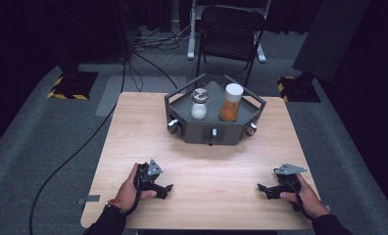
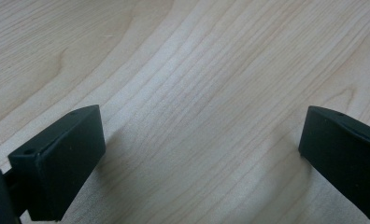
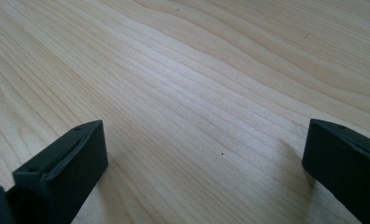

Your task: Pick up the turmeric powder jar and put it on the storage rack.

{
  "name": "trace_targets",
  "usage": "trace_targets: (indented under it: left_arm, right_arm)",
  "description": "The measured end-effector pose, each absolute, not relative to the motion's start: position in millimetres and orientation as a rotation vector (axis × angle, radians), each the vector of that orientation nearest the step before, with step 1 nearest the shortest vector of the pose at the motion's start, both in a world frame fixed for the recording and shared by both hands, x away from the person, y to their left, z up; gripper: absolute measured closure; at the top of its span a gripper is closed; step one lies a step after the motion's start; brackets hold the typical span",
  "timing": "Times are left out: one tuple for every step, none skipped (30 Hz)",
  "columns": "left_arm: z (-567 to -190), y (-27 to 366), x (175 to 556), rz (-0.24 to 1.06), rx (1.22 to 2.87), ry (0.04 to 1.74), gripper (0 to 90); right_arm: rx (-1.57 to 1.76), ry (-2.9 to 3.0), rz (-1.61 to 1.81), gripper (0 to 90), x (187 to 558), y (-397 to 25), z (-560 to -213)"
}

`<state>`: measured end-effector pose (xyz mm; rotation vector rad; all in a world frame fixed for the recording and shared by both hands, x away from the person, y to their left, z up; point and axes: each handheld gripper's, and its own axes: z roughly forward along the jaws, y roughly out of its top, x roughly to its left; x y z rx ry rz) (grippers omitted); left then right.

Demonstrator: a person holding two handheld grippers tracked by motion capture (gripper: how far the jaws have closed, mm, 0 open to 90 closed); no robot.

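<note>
The chair (image 1: 230, 29) is cut off at the high view's top edge.

The left hand-held gripper (image 1: 163, 188), at the lower left of the high view, is matt black with a grey three-cornered plate on top. The right hand-held gripper (image 1: 263, 189), at the lower right, is built the same, also with a grey plate. Dark sleeves cover both forearms at the bottom edge. The left wrist wears a band of red and dark beads. In each gripper view the jaws are blocky black pads, each with small round holes near its top edge.
</note>
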<state>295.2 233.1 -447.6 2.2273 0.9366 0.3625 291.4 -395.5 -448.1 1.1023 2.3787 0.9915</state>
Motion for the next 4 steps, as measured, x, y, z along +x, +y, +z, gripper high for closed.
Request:
trace_targets:
  left_arm:
    - [-447.6, 233.1, 295.3, 0.363, 2.228, 0.937, 0.0]
    - [-447.7, 233.2, 295.3, 0.362, 2.227, 0.936, 0.0]
    - [-447.7, 233.2, 295.3, 0.362, 2.227, 0.936, 0.0]
    - [-447.7, 233.2, 295.4, 0.362, 2.227, 0.936, 0.0]
  right_arm:
    - [1.103, 2.379, 0.992, 0.0, 291.4, -395.5, -448.0]
    - [1.103, 2.379, 0.991, 0.0, 291.4, -395.5, -448.0]
    - [1.103, 2.379, 0.992, 0.0, 291.4, -395.5, -448.0]
    - [1.102, 2.379, 0.992, 0.0, 291.5, -395.6, -448.0]
